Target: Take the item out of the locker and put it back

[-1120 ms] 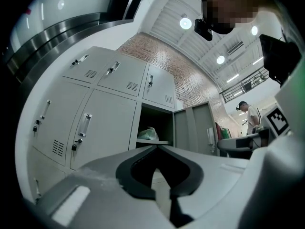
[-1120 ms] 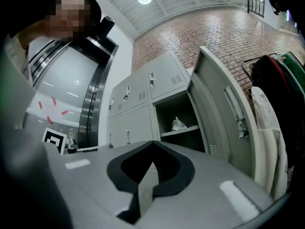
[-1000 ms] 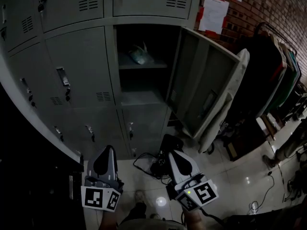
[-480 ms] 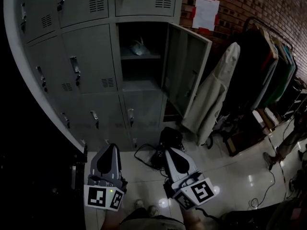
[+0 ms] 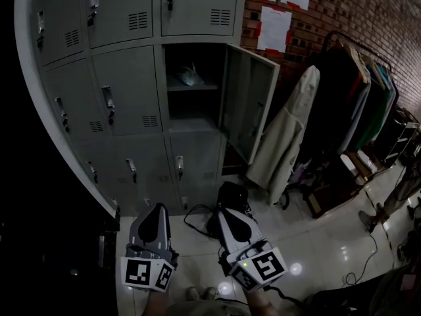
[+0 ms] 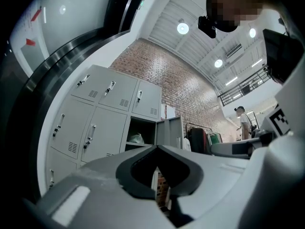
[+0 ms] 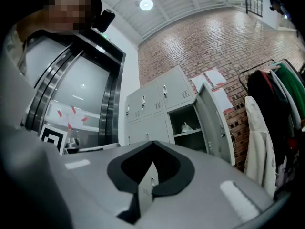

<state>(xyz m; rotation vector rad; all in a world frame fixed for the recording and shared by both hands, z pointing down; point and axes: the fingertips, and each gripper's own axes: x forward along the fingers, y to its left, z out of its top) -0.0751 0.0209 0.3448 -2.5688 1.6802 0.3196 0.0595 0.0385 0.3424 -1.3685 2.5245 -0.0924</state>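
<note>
Reaching is best begun with the left tongs [image 5: 156,207] and right tongs [image 5: 227,212], both closed and empty, being carried forward and upward and opened only near the pale item [image 5: 190,77], which lies on the open locker's [image 5: 128,84] shelf [image 5: 191,89], well ahead.

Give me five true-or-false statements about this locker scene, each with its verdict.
1. One locker door stands open. True.
2. The item lies on the upper shelf of the open locker. True.
3. The right gripper holds the item. False: its jaws are shut on nothing, and the item is in the locker.
4. The left gripper reaches into the locker. False: it is held low, well away from the lockers, with its jaws shut.
5. In the head view, a pale coat hangs to the right of the lockers. True.
</note>
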